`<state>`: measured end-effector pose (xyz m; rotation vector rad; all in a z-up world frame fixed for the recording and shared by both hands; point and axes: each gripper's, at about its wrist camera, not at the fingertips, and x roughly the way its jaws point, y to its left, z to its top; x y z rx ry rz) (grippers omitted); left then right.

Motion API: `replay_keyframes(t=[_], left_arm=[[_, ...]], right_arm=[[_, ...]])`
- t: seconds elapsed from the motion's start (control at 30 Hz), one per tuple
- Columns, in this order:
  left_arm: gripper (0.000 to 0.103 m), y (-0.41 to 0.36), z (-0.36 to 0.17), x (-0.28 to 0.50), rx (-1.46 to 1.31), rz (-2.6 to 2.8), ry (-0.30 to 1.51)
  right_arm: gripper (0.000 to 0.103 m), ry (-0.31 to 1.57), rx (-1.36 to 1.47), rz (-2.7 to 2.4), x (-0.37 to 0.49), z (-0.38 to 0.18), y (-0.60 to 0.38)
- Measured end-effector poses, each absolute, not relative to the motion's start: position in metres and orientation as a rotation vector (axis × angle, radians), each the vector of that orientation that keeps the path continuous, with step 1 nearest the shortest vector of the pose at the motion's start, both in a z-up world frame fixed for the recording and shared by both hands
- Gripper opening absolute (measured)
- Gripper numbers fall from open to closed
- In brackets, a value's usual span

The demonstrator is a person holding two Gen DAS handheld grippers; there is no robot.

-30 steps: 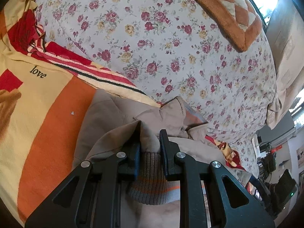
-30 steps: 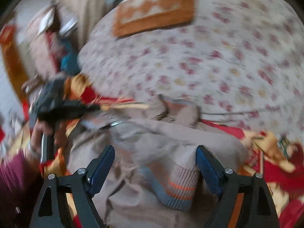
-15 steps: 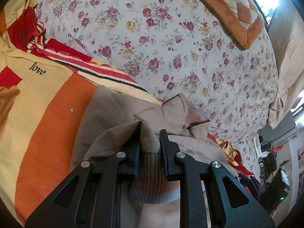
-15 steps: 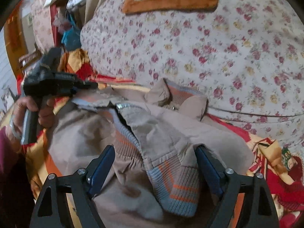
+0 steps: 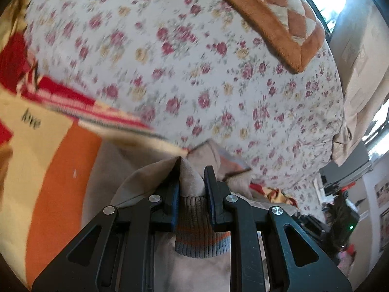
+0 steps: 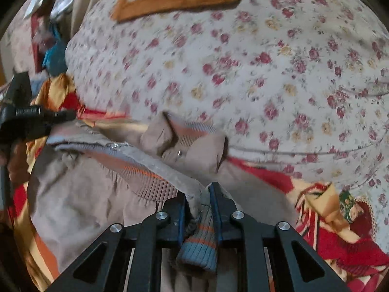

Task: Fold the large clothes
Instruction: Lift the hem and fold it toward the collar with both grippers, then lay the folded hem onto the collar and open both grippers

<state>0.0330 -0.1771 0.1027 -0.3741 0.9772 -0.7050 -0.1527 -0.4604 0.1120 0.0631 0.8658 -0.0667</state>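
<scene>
Only R view: collar (image 6: 187, 143), L gripper (image 6: 36, 119)

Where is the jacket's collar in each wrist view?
Left wrist: the collar peeks out just beyond the tongs' tips, right of centre.
Right wrist: the collar lies at centre, below the floral quilt.
Shared landmark: the floral quilt, directly behind the collar.

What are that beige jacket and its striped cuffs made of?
The jacket looks like matte woven cotton or canvas, softly creased. Its cuff is ribbed knit, showing fine ridges with grey and orange stripes. Exact fibres cannot be told.
</scene>
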Motion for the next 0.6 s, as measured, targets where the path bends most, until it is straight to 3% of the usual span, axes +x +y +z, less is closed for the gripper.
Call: replay_keyframes(t=[0.13, 0.17, 0.23, 0.27, 0.3, 0.43, 0.6], left_arm=[[0.017, -0.188, 0.082, 0.063, -0.383, -0.656, 1.036], [0.025, -0.187, 0.075, 0.069, -0.397, -0.652, 1.058], [0.047, -0.183, 0.064, 0.075, -0.394, -0.637, 1.09], [0.066, -0.18, 0.064, 0.075, -0.377, -0.619, 1.088], [0.075, -0.175, 0.067, 0.075, -0.354, -0.592, 1.073], [0.077, -0.159, 0.091, 0.07, -0.366, -0.603, 1.01], [0.077, -0.165, 0.1, 0.04, -0.278, -0.577, 1.022]], right_arm=[[0.017, 0.888, 0.095, -0.118, -0.115, 0.1, -0.472], [0.018, 0.895, 0.102, -0.133, -0.107, 0.093, -0.476], [0.043, 0.939, 0.113, -0.166, -0.088, 0.076, -0.487], [0.059, 0.955, 0.12, -0.188, -0.085, 0.072, -0.491], [0.06, 0.95, 0.139, -0.21, -0.084, 0.072, -0.498], [0.061, 0.846, 0.353, -0.252, -0.119, 0.102, -0.542], [0.061, 0.782, 0.372, -0.23, -0.165, 0.129, -0.543]])
